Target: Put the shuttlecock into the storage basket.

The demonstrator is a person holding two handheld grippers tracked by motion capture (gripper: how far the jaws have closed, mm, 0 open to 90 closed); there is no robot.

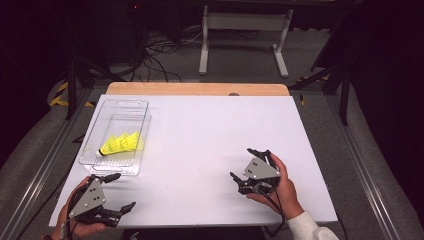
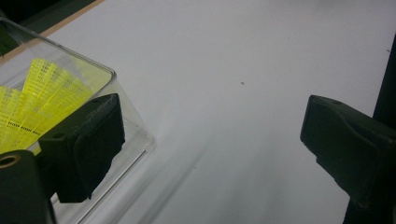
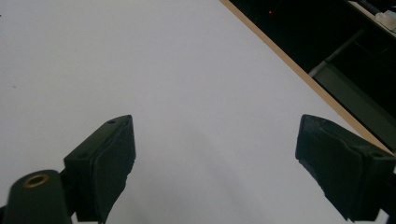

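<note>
Yellow shuttlecocks (image 1: 122,144) lie in a clear plastic box (image 1: 125,102) on the left of the white table (image 1: 210,130). My left gripper (image 1: 121,191) is held near the table's front left corner, just in front of the box, open and empty. In the left gripper view the left gripper (image 2: 212,140) has its jaws wide apart, with the box corner (image 2: 136,135) and the yellow shuttlecocks (image 2: 44,98) beside its left finger (image 2: 84,144). My right gripper (image 1: 241,162) rests at the front right, open with nothing between its fingers; in its own view the right gripper (image 3: 215,158) faces bare table.
The table's wooden far edge (image 1: 197,88) runs along the back. Behind it stand a white table frame (image 1: 245,30) and cables (image 1: 160,55) on the floor. A metal rail (image 1: 45,160) runs along the left side.
</note>
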